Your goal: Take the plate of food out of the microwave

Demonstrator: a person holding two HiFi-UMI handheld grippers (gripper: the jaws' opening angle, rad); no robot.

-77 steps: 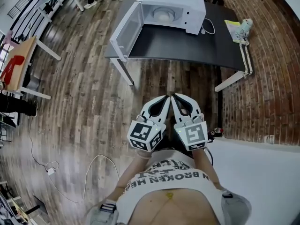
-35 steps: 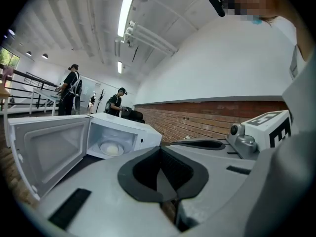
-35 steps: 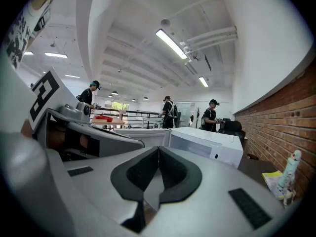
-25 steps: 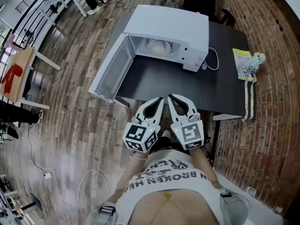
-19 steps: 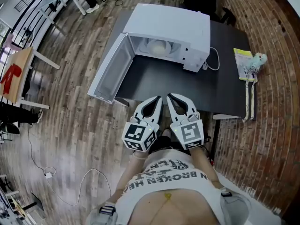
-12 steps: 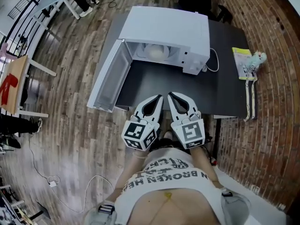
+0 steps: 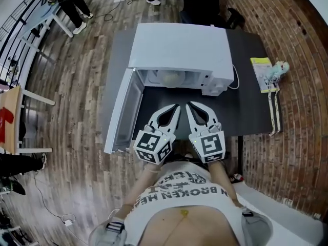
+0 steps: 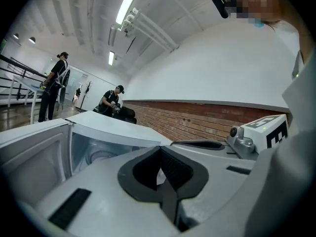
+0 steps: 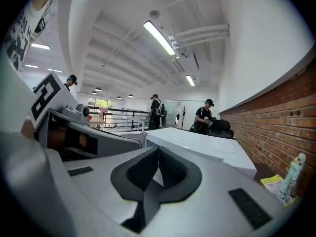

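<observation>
A white microwave [image 7: 179, 50] stands on a dark table [image 7: 253, 101], its door [image 7: 122, 111] swung open to the left. Inside the cavity a pale plate of food [image 7: 170, 77] shows, partly hidden by the top. My left gripper [image 7: 177, 107] and right gripper [image 7: 187, 104] are side by side close to my body, just short of the table's near edge, both shut with nothing between the jaws. In the left gripper view the left gripper [image 8: 159, 149] points at the open cavity [image 8: 94, 154]. In the right gripper view the right gripper [image 9: 158, 149] points toward the microwave top [image 9: 197, 142].
A yellow packet with a small toy [image 7: 270, 75] lies at the table's right end, by a brick wall [image 7: 297, 111]. A cable [image 7: 233, 83] trails from the microwave's right side. People stand beyond the table [image 9: 205, 116]. Wooden floor [image 7: 72, 117] lies to the left.
I have come closer to the table: the microwave and its open door have moved nearer and lower in view. Both grippers stay together, shut.
</observation>
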